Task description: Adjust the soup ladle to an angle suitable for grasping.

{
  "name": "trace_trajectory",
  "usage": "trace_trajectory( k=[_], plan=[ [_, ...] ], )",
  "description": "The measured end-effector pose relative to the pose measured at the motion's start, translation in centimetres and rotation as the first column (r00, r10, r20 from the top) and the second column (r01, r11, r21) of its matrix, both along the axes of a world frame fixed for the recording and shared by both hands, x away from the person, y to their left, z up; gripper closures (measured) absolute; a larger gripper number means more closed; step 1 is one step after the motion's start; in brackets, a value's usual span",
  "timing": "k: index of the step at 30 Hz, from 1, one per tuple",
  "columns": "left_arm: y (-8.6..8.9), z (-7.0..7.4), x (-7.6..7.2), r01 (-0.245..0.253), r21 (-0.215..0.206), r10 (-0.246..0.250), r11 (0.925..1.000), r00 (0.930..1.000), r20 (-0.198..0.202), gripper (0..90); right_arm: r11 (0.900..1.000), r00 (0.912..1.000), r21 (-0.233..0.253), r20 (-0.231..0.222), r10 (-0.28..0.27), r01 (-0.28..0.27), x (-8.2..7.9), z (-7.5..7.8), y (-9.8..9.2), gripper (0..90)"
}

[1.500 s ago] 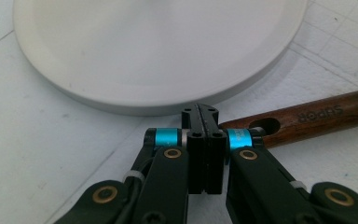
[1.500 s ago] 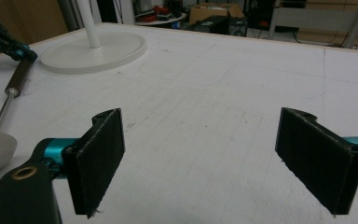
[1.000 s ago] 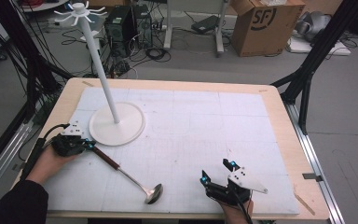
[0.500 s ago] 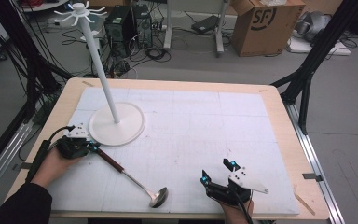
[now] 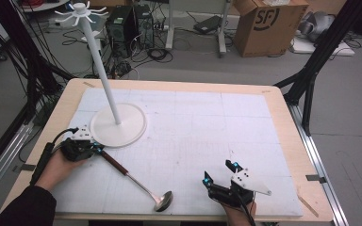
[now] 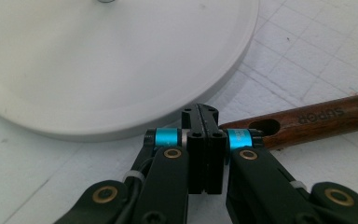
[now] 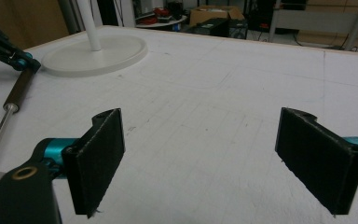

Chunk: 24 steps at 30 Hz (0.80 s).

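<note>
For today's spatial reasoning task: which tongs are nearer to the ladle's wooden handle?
Left. The left tongs are at the end of the ladle's wooden handle, beside the white stand base. The right tongs hover open, well off to the ladle's right.

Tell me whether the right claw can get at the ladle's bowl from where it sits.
Probably yes. The right claw stands open near the table's front edge, and the ladle's bowl lies on the white mat just to its left, with bare mat between them. The left claw is at the handle's far end.

Grey floor [image 5: 179, 66], cardboard box [image 5: 264, 23] behind.
</note>
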<state>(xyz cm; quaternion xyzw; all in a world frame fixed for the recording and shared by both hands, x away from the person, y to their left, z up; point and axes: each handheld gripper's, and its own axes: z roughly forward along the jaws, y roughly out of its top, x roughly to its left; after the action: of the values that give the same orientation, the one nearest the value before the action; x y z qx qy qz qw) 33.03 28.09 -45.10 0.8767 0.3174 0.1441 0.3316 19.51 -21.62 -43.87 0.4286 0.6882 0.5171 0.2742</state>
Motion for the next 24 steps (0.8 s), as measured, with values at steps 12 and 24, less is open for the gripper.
trace_trajectory(
  k=[12,24],
  plan=[
    [0.6,0.6,-0.1,-0.072,-0.005,0.072,0.9974,0.9953,0.064,88.7,1.0,1.0,0.002,0.001,-0.001,0.001,0.0,0.1,-0.2,14.6],
    [-1.9,2.4,-4.4,0.107,-0.117,-0.099,0.9874,0.9927,0.068,89.7,1.0,1.0,0.002,0.004,-0.004,0.004,-0.1,0.1,-0.1,14.6]
  ],
)
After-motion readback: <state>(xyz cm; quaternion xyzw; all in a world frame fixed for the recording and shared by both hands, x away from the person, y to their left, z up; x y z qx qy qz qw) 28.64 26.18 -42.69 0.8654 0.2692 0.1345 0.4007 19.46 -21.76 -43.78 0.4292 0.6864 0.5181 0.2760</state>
